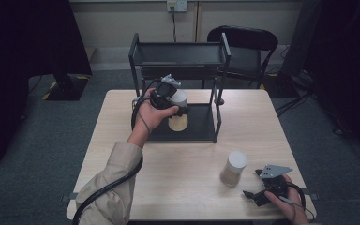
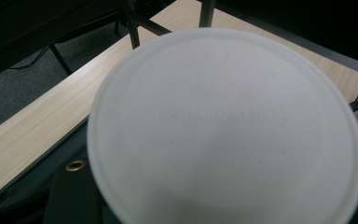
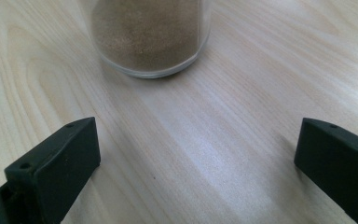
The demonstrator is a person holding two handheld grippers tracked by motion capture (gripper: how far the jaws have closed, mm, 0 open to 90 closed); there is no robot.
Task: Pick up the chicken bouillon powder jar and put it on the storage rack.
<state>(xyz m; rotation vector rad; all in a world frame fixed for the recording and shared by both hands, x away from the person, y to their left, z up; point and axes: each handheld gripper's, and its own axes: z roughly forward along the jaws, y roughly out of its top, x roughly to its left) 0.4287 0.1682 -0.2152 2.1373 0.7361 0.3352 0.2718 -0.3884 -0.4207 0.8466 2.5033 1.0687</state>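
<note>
Left tool (image 1: 174, 104): closed on the jar with the pale contents (image 1: 178, 117), gripping it near its white lid (image 2: 223, 126); the person's left hand (image 1: 151, 112) wrapped round the tool's body.
Held jar: sat over the black tray (image 1: 201, 129) at the bottom of the black rack (image 1: 180, 56), at the far-left part of the counter (image 1: 168, 183); whether its base touched the tray could not be told.
Lid up close: in the left gripper view the round white lid lay right against the camera, blurred, with faint raised lettering too soft to read.
Right tool (image 1: 255, 193): jaws stood wide apart with nothing between them, low over the counter at its near right corner, held in the person's right hand (image 1: 288, 204).
Second jar (image 1: 233, 168): stood upright on the counter, white-lidded, holding brown powder, just ahead of the right tool and apart from its jaws.
Right gripper view: the second jar's glass base (image 3: 148, 37) rested on the light wood beyond the two black jaws.
Rack: top shelf stood above the held jar.
</note>
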